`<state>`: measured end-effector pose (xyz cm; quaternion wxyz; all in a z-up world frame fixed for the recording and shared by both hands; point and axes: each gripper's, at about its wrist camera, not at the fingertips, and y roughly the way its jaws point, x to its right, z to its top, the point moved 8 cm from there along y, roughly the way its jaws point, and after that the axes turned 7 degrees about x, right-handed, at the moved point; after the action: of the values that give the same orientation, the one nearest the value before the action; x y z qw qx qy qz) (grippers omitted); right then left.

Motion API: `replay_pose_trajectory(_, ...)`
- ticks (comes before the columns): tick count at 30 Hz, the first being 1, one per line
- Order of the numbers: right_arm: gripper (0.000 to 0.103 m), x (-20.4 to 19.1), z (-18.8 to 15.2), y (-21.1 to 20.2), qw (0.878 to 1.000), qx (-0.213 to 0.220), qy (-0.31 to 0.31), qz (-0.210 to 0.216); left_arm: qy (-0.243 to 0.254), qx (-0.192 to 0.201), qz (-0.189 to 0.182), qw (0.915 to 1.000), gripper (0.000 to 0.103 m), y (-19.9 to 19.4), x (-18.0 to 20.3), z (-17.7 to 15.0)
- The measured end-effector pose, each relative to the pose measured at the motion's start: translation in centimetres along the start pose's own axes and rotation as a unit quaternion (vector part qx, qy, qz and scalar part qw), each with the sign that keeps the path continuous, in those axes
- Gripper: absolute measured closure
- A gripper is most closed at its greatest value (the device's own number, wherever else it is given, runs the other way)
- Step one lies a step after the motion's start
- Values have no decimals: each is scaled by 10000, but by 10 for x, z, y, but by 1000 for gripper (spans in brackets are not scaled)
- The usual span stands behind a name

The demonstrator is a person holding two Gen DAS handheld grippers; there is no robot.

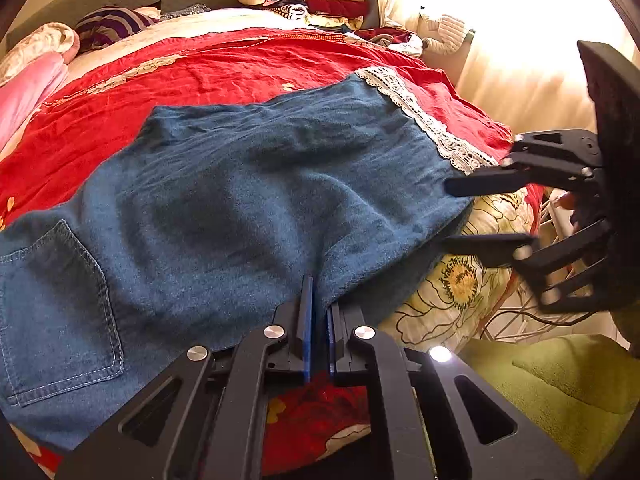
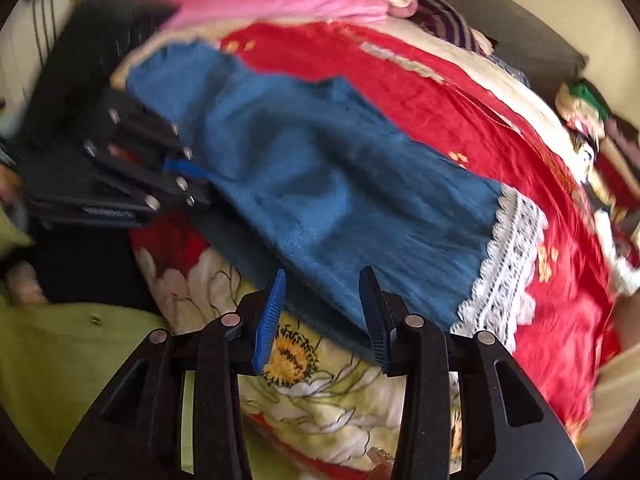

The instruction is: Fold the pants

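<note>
now the pants (image 1: 248,184) lie along the bed's (image 1: 224,60) near edge, lace cuff (image 1: 420,116) toward the right tool (image 2: 322,312), which is spread beside that end; the left tool (image 1: 318,320) pinches the near edge mid-leg.

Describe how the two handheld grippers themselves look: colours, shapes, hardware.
Both are matte black with angular linkage arms that have triangular cut-outs and round silver pivot pins. The left gripper has slim black fingers faced with blue pads. The right gripper has the same build, with ribbed blue pads on its fingers. A thin dark cable shows below it in the left wrist view. No sleeves show.
</note>
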<state>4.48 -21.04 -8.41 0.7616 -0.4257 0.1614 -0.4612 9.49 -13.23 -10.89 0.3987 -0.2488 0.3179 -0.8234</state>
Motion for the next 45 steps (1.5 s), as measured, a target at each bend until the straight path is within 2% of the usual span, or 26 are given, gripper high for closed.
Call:
replay_pose_trajectory(1, 103, -3, 0, 6, 9999, -71, -43, 87, 14, -5, 0, 10000, 98, -1, 0, 0)
replay_pose_trajectory(4, 103, -6, -12, 11, 9986, -363, -81, 364, 83, -87, -27, 9999, 95, -4, 4, -4)
replay_pose_trajectory(9, 103, -6, -26, 16, 9969, -471, 158, 610, 119, -243, -65, 9996, 95, -3, 5, -15)
replay_pose_trajectory(11, 103, -7, -27, 17, 9962, -504, 235, 672, 56, -237, -124, 9996, 91, -8, 4, -16)
replay_pose_trajectory(12, 102, -4, -25, 14, 9954, -504, 332, 750, 29, -214, -145, 9997, 82, -12, 3, -16)
replay_pose_trajectory(13, 98, 0, -23, 10, 9950, -449, 423, 783, 5, -165, -167, 9997, 73, -18, 2, -16)
replay_pose_trajectory(14, 95, 5, -20, 5, 9951, -346, 509, 778, -18, -106, -168, 9998, 70, -24, 0, -16)
replay_pose_trajectory(16, 83, 26, -12, -8, 9942, -52, 836, 676, -119, 107, -37, 9999, 68, -43, -10, -13)
replay_pose_trajectory(18, 76, 51, -7, -14, 9909, 144, 1253, 461, -380, 399, 169, 9983, 67, -65, -31, -7)
replay_pose_trajectory(19, 73, 62, -8, -15, 9888, 179, 1438, 352, -581, 539, 333, 9963, 64, -77, -46, -6)
replay_pose_trajectory(20, 73, 74, -10, -14, 9862, 181, 1630, 228, -846, 687, 586, 9923, 53, -88, -65, -5)
replay_pose_trajectory(21, 72, 86, -12, -12, 9829, 142, 1832, 89, -1063, 794, 816, 9878, 30, -96, -82, -5)
replay_pose_trajectory(23, 71, 101, -18, -8, 9792, 75, 2027, -114, -1505, 939, 1403, 9741, 27, -113, -119, -11)
replay_pose_trajectory(25, 68, 114, -26, -5, 9748, 9, 2222, -209, -2043, 1029, 1983, 9531, 24, -129, -157, -23)
replay_pose_trajectory(26, 67, 118, -30, -4, 9736, -3, 2272, -231, -2285, 1065, 2134, 9439, 22, -134, -170, -28)
replay_pose_trajectory(28, 66, 121, -37, -3, 9728, -42, 2301, -264, -2585, 1136, 2298, 9314, 16, -139, -187, -35)
replay_pose_trajectory(30, 64, 122, -41, 1, 9728, -118, 2298, -271, -2720, 1049, 2605, 9204, 14, -137, -202, -41)
replay_pose_trajectory(32, 62, 122, -44, 5, 9717, -207, 2337, -263, -2814, 990, 2631, 9175, 17, -130, -210, -43)
replay_pose_trajectory(33, 62, 122, -48, 8, 9713, -290, 2346, -265, -2910, 1048, 2505, 9174, 34, -126, -212, -42)
replay_pose_trajectory(34, 62, 121, -50, 9, 9710, -344, 2350, -269, -2986, 1077, 2431, 9166, 59, -123, -214, -42)
replay_pose_trajectory(37, 62, 120, -54, 12, 9712, -441, 2324, -273, -2979, 1270, 2427, 9145, 63, -133, -220, -38)
replay_pose_trajectory(39, 61, 119, -56, 13, 9721, -484, 2277, -275, -2924, 1348, 2586, 9107, 64, -144, -226, -37)
replay_pose_trajectory(45, 55, 113, -57, 19, 9723, -558, 2255, -266, -2999, 1095, 2702, 9083, 60, -132, -238, -55)
